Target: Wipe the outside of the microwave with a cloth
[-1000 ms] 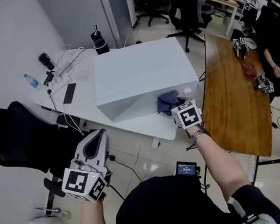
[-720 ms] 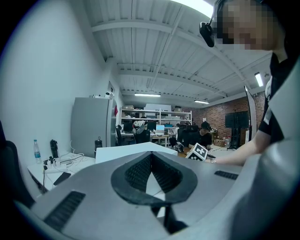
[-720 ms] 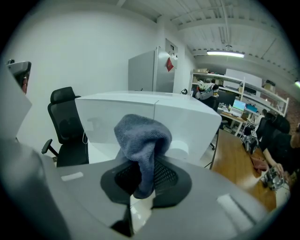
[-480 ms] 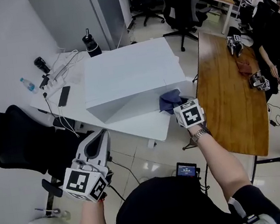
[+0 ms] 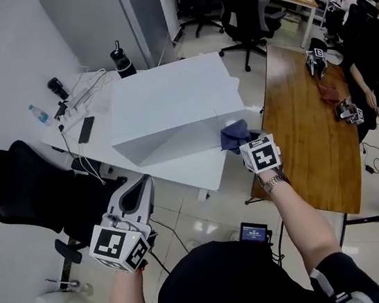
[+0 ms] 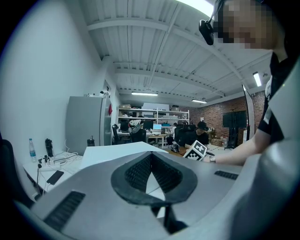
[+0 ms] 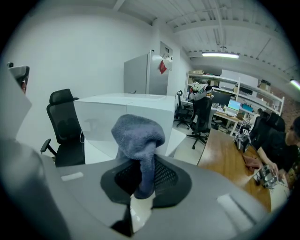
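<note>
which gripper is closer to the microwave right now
Right. The right gripper holds the cloth at the microwave's near corner; the left gripper hangs well short of the table.

Bright and even everywhere, lit by ceiling tubes high above and well beyond the right fingers. Flares white at the top of the left gripper view, over the left fingers. Glints in pale patches on the floor near the left fingers. Nearly washes out the top of the microwave; soft grey shade on its face toward the fingers. Bends hard toward the rims of both gripper views, black at the corners. Out of focus at the fingers and on the cloth between the right ones; sharper farther off. Crisp across the head view.
</note>
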`<state>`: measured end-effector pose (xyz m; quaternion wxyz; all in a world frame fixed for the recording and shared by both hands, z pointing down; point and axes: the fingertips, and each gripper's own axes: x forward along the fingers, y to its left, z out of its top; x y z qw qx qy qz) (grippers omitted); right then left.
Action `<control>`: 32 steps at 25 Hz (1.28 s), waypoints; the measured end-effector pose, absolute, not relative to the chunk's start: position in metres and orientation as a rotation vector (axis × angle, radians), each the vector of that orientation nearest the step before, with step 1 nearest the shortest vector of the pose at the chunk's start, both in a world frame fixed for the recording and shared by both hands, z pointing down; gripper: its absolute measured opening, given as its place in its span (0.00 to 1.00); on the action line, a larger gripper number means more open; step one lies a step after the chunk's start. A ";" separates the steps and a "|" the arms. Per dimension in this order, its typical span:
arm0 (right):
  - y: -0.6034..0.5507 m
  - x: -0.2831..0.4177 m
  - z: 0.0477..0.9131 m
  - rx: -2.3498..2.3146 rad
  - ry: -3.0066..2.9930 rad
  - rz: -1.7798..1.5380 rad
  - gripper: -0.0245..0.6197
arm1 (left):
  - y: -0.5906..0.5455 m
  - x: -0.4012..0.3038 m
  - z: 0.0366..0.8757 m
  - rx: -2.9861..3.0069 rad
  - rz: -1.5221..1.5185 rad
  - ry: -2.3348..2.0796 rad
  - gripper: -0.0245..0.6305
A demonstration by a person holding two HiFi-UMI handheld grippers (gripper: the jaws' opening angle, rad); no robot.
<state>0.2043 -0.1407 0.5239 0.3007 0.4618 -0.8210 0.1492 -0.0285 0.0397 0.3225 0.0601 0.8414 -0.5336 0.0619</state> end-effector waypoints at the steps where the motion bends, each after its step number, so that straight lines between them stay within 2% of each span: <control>1: -0.140 0.207 0.523 1.226 -2.180 0.395 0.10 | 0.041 -0.026 0.322 2.545 0.188 -1.615 0.04; 18: -0.109 0.247 0.486 1.169 -2.289 0.343 0.10 | 0.054 0.041 0.327 2.530 0.169 -1.622 0.04; 32: -0.052 0.200 0.397 1.001 -2.602 0.248 0.10 | 0.066 0.057 0.325 2.520 0.174 -1.666 0.04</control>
